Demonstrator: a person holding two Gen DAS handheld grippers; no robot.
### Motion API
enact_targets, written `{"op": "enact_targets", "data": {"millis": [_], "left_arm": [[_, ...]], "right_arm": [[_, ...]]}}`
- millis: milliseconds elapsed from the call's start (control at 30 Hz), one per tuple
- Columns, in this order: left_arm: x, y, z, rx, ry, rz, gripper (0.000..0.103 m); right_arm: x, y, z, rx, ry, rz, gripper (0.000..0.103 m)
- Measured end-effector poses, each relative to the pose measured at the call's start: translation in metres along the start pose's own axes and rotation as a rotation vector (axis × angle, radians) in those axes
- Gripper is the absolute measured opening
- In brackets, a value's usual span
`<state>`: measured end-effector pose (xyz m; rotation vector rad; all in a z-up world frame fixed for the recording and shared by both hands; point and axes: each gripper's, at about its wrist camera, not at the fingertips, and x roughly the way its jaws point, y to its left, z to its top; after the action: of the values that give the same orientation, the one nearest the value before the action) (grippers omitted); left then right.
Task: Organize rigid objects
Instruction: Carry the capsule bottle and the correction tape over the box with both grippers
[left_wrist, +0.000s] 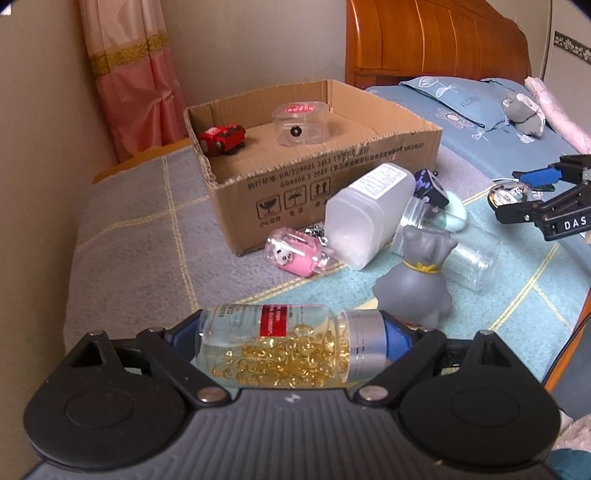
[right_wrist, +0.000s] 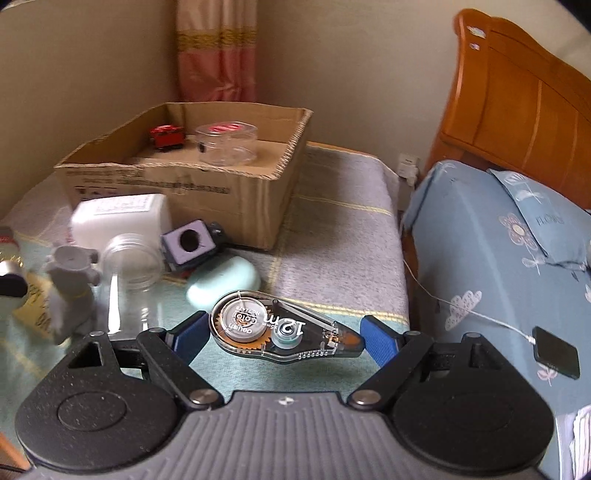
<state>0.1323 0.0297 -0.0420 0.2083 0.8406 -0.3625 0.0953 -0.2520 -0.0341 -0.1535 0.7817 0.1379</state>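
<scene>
Above the cluttered table, the left gripper (left_wrist: 291, 343) clamps a smooth, likely slippery capsule bottle (left_wrist: 288, 347) end to end, while the right gripper (right_wrist: 284, 338) pinches a light, rigid tape dispenser (right_wrist: 280, 330) lengthwise, the box (left_wrist: 332, 184) beyond.

1 box (left_wrist: 295, 192), 2 items inside, perhaps 8 loose objects outside.

Two wrist cameras, both angled down over the table toward its far corner.

Each sits close behind its own fingers. Both share the cardboard box (left_wrist: 317, 155) (right_wrist: 207, 173) at the far edge; the left view also catches the right gripper (left_wrist: 517, 192).
</scene>
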Motion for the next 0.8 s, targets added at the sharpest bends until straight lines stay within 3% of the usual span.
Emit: {"op": "enact_targets", "data": {"millis": [433,800], "left_arm": [[-0.035,0.005,0.051,0.028,-0.086,0.004,0.093],[-0.03,0.011,0.107,0.083,-0.183,0.035,0.093]], "right_arm": [[-0.039,0.005,0.044,-0.085,-0.088,0.112,0.091],[-0.032,0.015,0.102,-0.14,-0.17,0.147,0.091]]}}
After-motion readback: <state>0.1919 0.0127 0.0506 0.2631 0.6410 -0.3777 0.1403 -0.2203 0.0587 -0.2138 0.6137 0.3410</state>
